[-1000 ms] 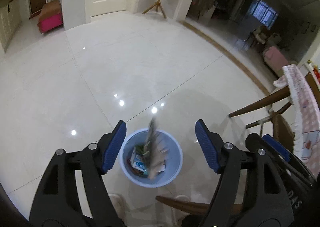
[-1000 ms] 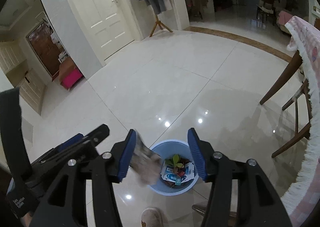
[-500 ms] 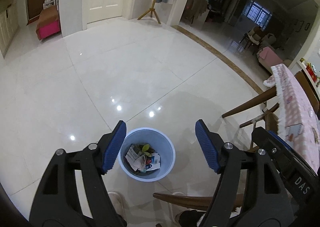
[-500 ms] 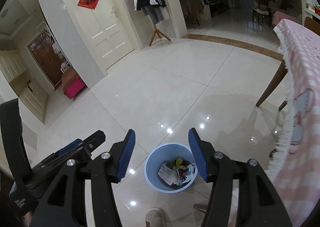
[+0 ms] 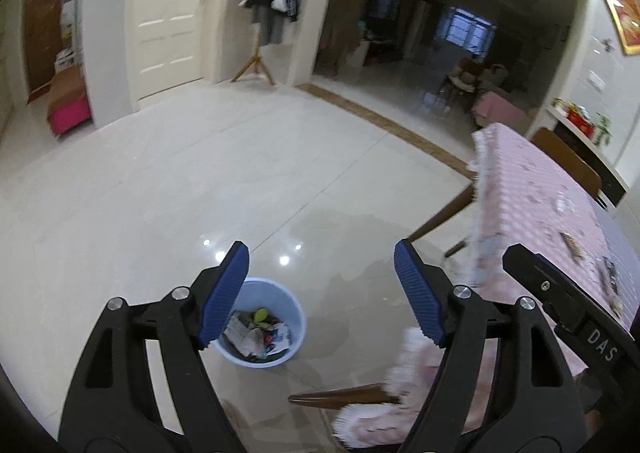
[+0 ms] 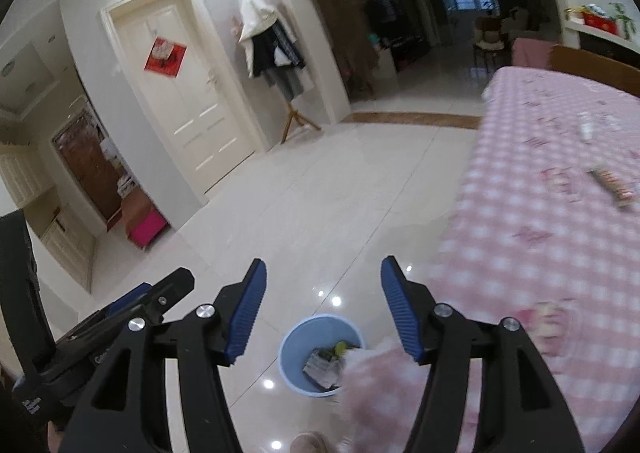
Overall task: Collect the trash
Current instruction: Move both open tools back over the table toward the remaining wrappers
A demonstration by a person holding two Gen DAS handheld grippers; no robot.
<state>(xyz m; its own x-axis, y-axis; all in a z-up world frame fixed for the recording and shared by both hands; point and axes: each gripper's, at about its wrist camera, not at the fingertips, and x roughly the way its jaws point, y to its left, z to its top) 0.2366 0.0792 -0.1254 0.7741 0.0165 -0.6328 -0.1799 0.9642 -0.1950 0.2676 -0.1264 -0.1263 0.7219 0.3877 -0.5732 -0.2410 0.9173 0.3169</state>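
Both tools are up above the pale glossy tile floor (image 5: 168, 189). Left gripper (image 5: 320, 289): blue ribbed pads wide apart and opening, nothing between them. Right gripper (image 6: 322, 305): jaws also apart and opening, empty.

The round light-blue plastic waste bin (image 5: 294, 333) stands on the floor below us, near the corner of the table with the pink-and-white checked, fringed cloth (image 6: 532, 237). Inside it lies crumpled paper, a printed wrapper and something green — a loose pile, well below the rim.

More trash waits on the cloth, we judge: a flat dark printed wrapper (image 6: 610, 183) toward the right edge of the right view, and a small white strip-like scrap (image 6: 586, 129) farther back. Both are motion-blurred; we cannot tell exactly what they are.

Handling, as we judge it:
- Light, thin, limp pieces; no breakage risk, but they may slide on the cloth or flutter out of a loose pinch.
- Lying flat, they give little to bite on. Best to come in low at a free end or a raised crease and pinch across the short width.
- The soft cloth may bunch up into the pads with the wrapper — close gently and lift slowly.
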